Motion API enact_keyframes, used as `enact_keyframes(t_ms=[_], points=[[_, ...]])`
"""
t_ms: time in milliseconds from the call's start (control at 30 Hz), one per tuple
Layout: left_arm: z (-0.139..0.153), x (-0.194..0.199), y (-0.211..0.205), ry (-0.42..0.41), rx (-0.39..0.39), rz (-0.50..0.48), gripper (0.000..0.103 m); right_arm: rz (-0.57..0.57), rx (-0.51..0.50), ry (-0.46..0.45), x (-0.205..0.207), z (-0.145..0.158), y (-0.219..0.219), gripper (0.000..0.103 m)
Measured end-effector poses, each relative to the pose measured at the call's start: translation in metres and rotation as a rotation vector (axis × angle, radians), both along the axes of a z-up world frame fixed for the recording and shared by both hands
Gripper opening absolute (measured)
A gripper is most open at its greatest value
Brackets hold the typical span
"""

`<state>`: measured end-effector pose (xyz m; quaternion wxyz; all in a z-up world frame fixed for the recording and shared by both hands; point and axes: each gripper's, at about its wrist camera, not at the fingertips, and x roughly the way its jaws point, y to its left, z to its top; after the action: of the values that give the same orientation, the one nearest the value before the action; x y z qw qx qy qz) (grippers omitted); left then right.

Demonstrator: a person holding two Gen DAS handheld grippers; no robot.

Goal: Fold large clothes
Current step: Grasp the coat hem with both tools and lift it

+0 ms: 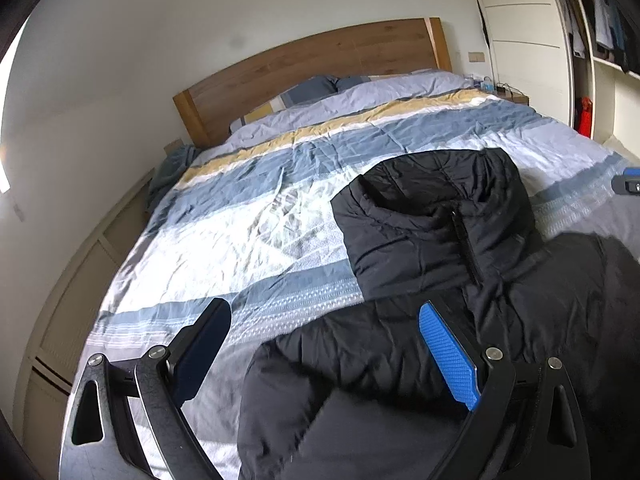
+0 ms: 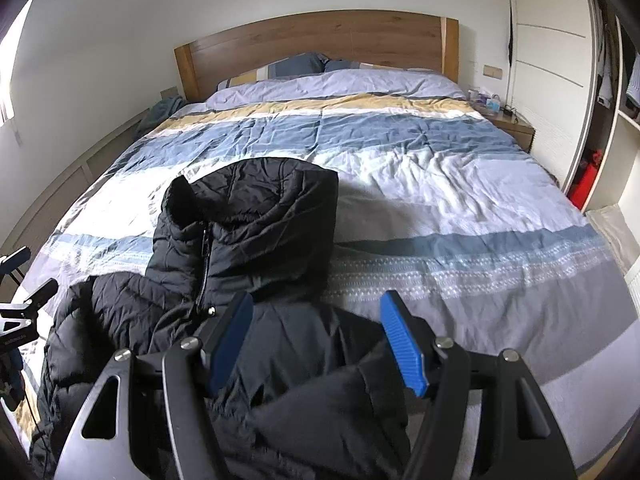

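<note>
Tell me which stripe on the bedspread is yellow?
The narrow yellow stripe nearest the headboard, just below the lilac fold; the other stripes are blue, white or grey.

Black hand-held gripper (image 1: 324, 346) frames, silver screws, ribbed blue pads (image 2: 402, 344).

I see bright daylight coming from the left, making white glare on the striped blue and white bed cover (image 1: 224, 236). The puffy black hooded jacket (image 2: 240, 232) casts a dark shadow rightwards. Edges bend and darken; the near jacket looks blurry.
</note>
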<state>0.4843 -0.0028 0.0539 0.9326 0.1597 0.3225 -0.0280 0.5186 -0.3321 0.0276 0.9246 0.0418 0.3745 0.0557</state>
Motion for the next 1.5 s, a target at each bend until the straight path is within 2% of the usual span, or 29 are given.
enact_keyframes(t_ms=[100,167,300,367,567,633,800,867,933,1000,1100,1133,1167,1233,1267,1367,1500], points=[[0.002,0.036,0.008,0.052,-0.068,0.012,0.094,-0.007,0.050,0.008,0.024,-0.003,-0.007,0.065],[0.001,0.068,0.015,0.127,-0.165,0.008,0.094,-0.017,0.076,0.013,0.039,-0.005,-0.011,0.065],[-0.012,0.120,0.024,0.217,-0.305,0.040,0.094,-0.041,0.135,0.035,0.079,-0.017,-0.019,0.065],[-0.024,0.147,0.031,0.263,-0.398,0.067,0.094,-0.043,0.186,0.054,0.102,-0.028,-0.022,0.065],[-0.064,0.199,0.046,0.344,-0.585,0.160,0.091,-0.082,0.295,0.086,0.155,-0.065,-0.027,0.065],[-0.076,0.212,0.047,0.360,-0.632,0.166,0.091,-0.088,0.352,0.091,0.172,-0.078,-0.029,0.065],[-0.111,0.238,0.045,0.409,-0.744,0.182,0.091,-0.089,0.417,0.092,0.203,-0.103,-0.025,0.065],[-0.123,0.243,0.039,0.430,-0.746,0.169,0.090,-0.078,0.431,0.097,0.211,-0.113,-0.021,0.065],[-0.132,0.247,0.033,0.447,-0.738,0.151,0.084,-0.066,0.423,0.105,0.218,-0.118,-0.018,0.065],[-0.139,0.249,0.025,0.476,-0.721,0.129,0.061,-0.049,0.416,0.107,0.224,-0.122,-0.014,0.065],[-0.142,0.249,0.016,0.503,-0.688,0.104,0.035,-0.046,0.396,0.106,0.230,-0.123,-0.011,0.064],[-0.140,0.247,0.014,0.506,-0.685,0.100,0.022,-0.040,0.390,0.103,0.230,-0.121,-0.010,0.056],[-0.136,0.245,0.014,0.507,-0.689,0.096,0.016,-0.028,0.381,0.095,0.230,-0.117,-0.007,0.039],[-0.126,0.238,0.013,0.496,-0.683,0.081,0.011,-0.004,0.365,0.093,0.225,-0.108,-0.002,0.020],[-0.119,0.231,0.013,0.485,-0.674,0.072,0.010,0.007,0.362,0.090,0.221,-0.102,0.000,0.016],[-0.095,0.207,0.014,0.461,-0.649,0.041,0.009,0.048,0.348,0.076,0.201,-0.081,0.005,0.013],[-0.059,0.158,0.022,0.431,-0.659,-0.007,0.008,0.134,0.343,0.030,0.149,-0.036,0.010,0.013]])
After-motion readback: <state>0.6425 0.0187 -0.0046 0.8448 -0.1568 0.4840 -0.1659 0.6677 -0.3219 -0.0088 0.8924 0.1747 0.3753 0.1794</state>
